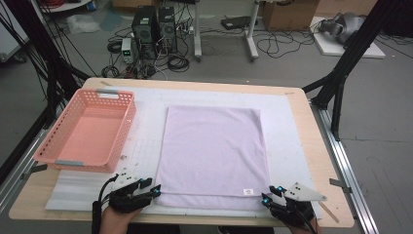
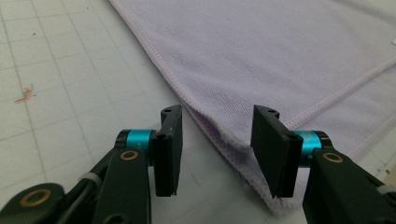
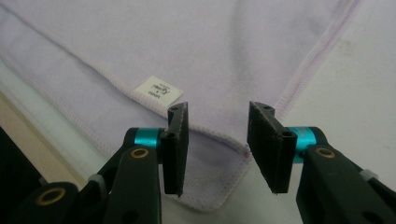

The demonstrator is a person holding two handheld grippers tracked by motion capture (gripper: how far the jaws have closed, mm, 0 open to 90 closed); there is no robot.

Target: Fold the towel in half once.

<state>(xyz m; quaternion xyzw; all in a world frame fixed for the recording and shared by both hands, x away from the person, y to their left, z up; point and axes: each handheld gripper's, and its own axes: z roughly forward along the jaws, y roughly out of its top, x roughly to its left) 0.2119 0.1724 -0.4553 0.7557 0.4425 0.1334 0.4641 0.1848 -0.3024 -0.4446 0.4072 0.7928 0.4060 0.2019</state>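
Note:
A lilac towel (image 1: 214, 151) lies flat on the white gridded mat (image 1: 146, 141), folded so that the upper layer's near edge sits a little back from the lower one. My left gripper (image 1: 156, 190) is at the towel's near left corner (image 2: 233, 144). Its jaws stand apart on either side of that corner and its pads do not press on the cloth. My right gripper (image 1: 268, 196) is at the near right corner (image 3: 233, 154), likewise open around it. A small white label (image 3: 159, 89) lies just beyond its left jaw.
A pink plastic basket (image 1: 124, 126) stands empty at the table's left, beside the towel. The wooden table edge (image 1: 321, 161) runs close along the right. A light wooden stick (image 1: 331, 213) lies near the right gripper. Cables and computer boxes are on the floor behind.

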